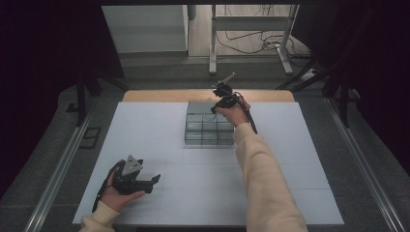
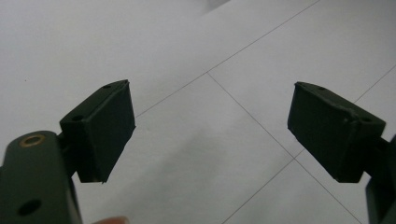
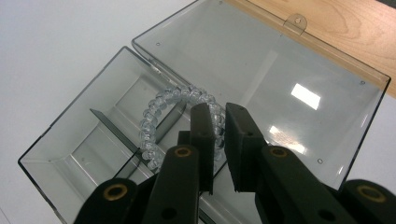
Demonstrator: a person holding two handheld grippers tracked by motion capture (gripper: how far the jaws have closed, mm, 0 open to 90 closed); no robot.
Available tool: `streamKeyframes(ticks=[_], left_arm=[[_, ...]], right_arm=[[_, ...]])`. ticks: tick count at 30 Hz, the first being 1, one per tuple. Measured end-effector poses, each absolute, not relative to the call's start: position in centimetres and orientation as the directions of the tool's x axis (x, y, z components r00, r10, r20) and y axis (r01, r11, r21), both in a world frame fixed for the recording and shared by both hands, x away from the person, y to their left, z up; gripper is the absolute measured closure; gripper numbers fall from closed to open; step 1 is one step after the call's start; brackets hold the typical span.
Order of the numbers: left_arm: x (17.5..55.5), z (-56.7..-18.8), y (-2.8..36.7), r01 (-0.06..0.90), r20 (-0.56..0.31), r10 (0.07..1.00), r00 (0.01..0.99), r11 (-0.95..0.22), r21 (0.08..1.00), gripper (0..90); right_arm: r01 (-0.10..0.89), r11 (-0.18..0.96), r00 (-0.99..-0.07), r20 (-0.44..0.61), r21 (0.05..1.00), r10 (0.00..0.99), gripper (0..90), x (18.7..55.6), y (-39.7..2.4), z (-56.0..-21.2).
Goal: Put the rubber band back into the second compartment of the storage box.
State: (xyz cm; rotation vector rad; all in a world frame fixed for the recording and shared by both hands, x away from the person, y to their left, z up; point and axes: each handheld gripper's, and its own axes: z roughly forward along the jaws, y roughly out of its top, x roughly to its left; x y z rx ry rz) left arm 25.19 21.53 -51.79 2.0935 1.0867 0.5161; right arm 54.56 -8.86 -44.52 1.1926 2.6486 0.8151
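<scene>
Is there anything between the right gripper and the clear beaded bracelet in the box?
Nothing visible. The right gripper, jaws nearly together, sits directly over the bracelet, which rests across a divider in the open clear box. The lid lies folded back.

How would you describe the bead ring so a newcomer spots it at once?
Start at the clear plastic box lying open at the table's far middle, lid flat behind it. In a compartment by the hinge lies the bead ring, under the right tool. It is a loop of clear, glassy beads.
</scene>
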Motion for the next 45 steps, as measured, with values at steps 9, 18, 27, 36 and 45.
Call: streamKeyframes(ticks=[9,18,27,36,45], left_arm=[[25.2,-51.8,21.5,0.538,0.028,0.823,0.568,-0.396,0.744,15.4],[25.2,-51.8,21.5,0.538,0.029,0.822,0.569,-0.398,0.743,15.4],[25.2,-51.8,21.5,0.537,0.029,0.822,0.569,-0.398,0.744,15.4],[25.2,-51.8,21.4,0.539,0.027,0.821,0.57,-0.399,0.742,15.4],[25.2,-51.8,21.4,0.539,0.029,0.82,0.572,-0.402,0.74,15.4]], right_arm=[[0.659,0.558,-0.686,0.099,0.504,0.721,81.0,54.1,-9.0,-45.4],[0.659,0.574,-0.694,0.099,0.486,0.713,81.0,53.6,-8.4,-47.0],[0.658,0.564,-0.687,0.09,0.499,0.721,80.6,53.7,-8.5,-46.8],[0.649,0.562,-0.685,0.074,0.513,0.725,54.7,53.4,-8.4,-46.6],[0.664,0.558,-0.679,0.088,0.498,0.729,48.6,53.3,-8.6,-46.5]])
